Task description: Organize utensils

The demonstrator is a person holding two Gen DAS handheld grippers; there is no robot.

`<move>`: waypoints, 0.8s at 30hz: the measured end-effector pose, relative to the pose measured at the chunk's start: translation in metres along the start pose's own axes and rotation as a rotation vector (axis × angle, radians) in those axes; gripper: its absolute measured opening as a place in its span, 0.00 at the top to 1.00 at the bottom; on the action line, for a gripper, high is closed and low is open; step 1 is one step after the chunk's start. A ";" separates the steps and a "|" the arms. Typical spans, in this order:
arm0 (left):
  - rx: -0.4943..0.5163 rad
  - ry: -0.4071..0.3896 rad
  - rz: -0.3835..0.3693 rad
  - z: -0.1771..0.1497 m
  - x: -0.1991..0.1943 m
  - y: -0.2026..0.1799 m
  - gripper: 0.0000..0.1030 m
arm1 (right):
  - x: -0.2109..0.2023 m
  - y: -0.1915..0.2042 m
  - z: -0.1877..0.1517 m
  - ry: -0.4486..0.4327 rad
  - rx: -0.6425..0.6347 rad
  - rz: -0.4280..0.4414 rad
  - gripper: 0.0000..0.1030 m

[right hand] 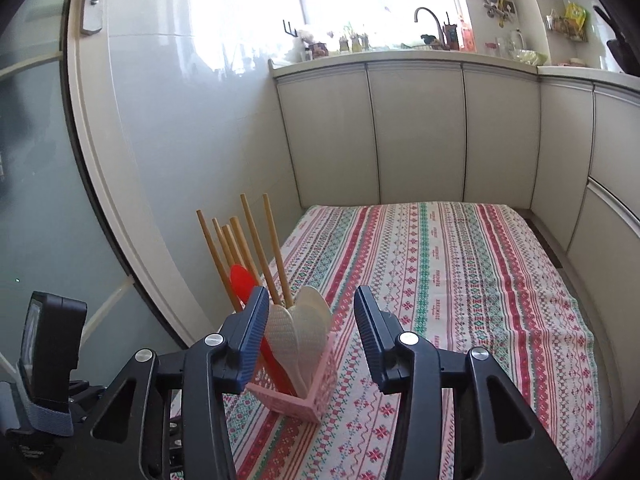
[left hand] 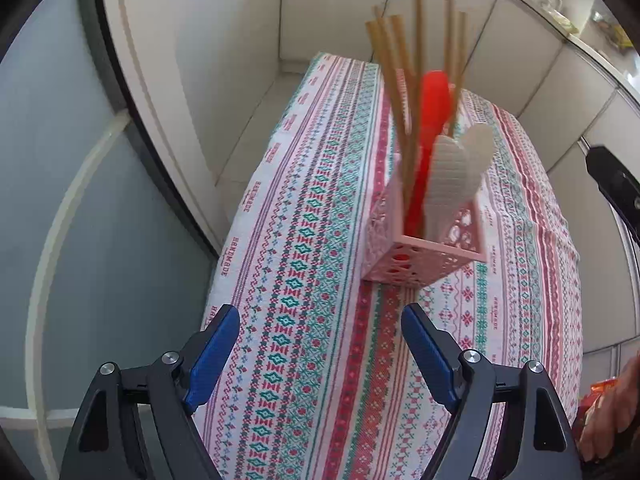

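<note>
Pink holder (left hand: 424,240), six chopsticks (left hand: 400,92), one red spoon (left hand: 430,120), two white paddles (left hand: 452,172), both claws parted

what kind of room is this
Most likely a home kitchen: a countertop with a faucet runs over pale cabinet doors, and a pink utensil holder stands on a table under a patterned tablecloth.

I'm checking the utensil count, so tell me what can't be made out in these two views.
- Left wrist view: motion blur smears the chopsticks; their count is unsure there.
- Both views: the pink holder's walls hide the lower ends of the red spoon and the white paddles.
- Right wrist view: the right gripper's left finger covers part of the holder and spoon.
- Right wrist view: countertop items are too small and washed out by window glare.
</note>
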State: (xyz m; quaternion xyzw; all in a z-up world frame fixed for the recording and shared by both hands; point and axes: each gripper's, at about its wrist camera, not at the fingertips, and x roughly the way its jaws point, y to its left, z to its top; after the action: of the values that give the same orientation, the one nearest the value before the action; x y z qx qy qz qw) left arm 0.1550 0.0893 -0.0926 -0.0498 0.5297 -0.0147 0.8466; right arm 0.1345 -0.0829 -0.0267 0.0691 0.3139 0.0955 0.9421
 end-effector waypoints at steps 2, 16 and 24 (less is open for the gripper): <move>0.053 -0.033 0.008 -0.006 -0.012 -0.013 0.16 | -0.017 -0.012 0.001 0.038 0.018 -0.032 0.51; 0.181 -0.237 0.043 -0.059 -0.121 -0.072 0.00 | -0.144 -0.073 -0.025 0.225 0.115 -0.232 0.00; 0.159 -0.340 0.054 -0.081 -0.164 -0.086 0.00 | -0.200 -0.070 -0.029 0.176 0.072 -0.285 0.00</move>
State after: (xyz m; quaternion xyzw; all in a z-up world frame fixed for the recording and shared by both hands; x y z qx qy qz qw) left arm 0.0129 0.0105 0.0279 0.0295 0.3776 -0.0252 0.9252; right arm -0.0303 -0.1935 0.0531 0.0490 0.4052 -0.0446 0.9118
